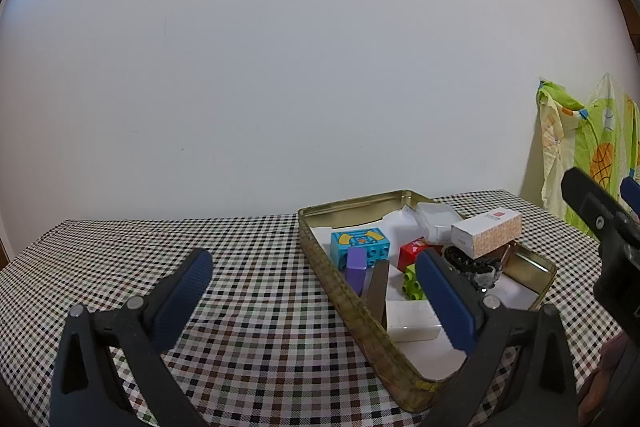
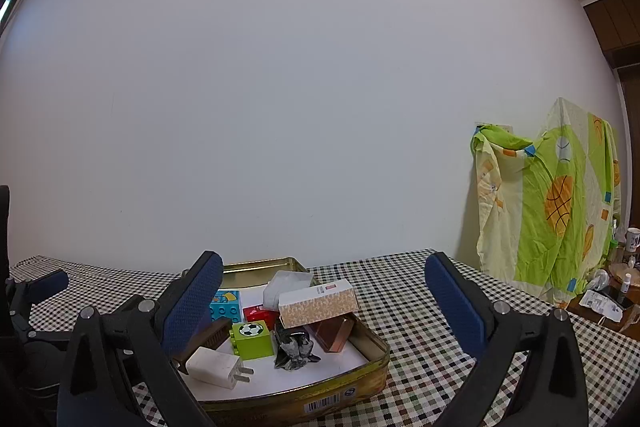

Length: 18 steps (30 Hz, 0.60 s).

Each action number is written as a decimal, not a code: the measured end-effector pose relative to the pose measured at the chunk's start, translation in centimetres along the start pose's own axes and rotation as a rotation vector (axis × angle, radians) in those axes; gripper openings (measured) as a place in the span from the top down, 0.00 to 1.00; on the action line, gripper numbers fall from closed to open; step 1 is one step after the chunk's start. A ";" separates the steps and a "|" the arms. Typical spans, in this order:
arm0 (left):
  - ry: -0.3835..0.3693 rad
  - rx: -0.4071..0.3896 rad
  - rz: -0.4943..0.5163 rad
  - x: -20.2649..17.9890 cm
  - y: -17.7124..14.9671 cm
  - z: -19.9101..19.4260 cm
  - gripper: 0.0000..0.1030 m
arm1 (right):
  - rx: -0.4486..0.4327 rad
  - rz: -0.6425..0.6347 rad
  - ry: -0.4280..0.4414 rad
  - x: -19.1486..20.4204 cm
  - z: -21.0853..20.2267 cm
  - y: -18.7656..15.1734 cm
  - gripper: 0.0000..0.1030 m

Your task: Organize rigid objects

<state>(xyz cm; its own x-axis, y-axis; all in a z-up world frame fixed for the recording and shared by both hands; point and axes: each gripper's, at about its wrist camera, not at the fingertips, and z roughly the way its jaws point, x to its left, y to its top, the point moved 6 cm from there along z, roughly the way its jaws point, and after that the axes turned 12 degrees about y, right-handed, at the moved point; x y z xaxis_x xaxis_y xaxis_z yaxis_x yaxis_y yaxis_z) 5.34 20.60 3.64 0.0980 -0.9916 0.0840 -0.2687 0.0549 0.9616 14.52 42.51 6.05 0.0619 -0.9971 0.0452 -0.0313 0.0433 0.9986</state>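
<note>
A gold tin tray (image 1: 352, 311) (image 2: 376, 355) on the checked tablecloth holds a blue brick (image 1: 360, 245) (image 2: 226, 305), a purple block (image 1: 357, 267), a red brick (image 1: 414, 253), a green football brick (image 2: 252, 339), a white charger (image 1: 412, 321) (image 2: 218, 367), a patterned box (image 1: 486, 231) (image 2: 316, 301) and a copper block (image 2: 332, 333). My left gripper (image 1: 316, 291) is open, its right finger over the tray. My right gripper (image 2: 324, 291) is open above the tray's near end, holding nothing.
A white wall stands close behind the table. A green and yellow printed cloth (image 2: 548, 207) hangs at the right. Beyond it a side surface carries a mug (image 2: 633, 239) and small bottles. Bare tablecloth (image 1: 240, 267) lies left of the tray.
</note>
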 end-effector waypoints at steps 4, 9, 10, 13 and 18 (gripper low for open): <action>-0.001 0.000 0.000 0.1 0.0 0.0 0.00 | 0.005 0.000 -0.001 0.1 0.0 0.0 0.01; -0.003 0.002 0.001 0.1 0.1 0.0 0.00 | 0.004 -0.001 0.003 0.0 0.0 0.0 0.01; -0.002 0.002 0.001 0.1 0.0 0.0 0.00 | 0.004 -0.002 0.006 -0.1 0.0 -0.1 0.01; 0.010 0.011 -0.003 0.2 0.0 0.1 0.00 | 0.006 -0.001 0.003 0.0 0.0 -0.1 0.01; 0.021 0.024 -0.004 0.3 -0.1 0.5 0.00 | 0.010 -0.001 0.006 -0.1 0.2 -0.2 0.01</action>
<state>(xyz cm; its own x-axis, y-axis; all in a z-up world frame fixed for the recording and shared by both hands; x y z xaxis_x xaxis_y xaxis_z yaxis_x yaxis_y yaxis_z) 4.96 20.21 3.41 0.1188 -0.9892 0.0853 -0.2909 0.0475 0.9556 14.36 42.61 5.83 0.0678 -0.9967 0.0447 -0.0408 0.0420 0.9983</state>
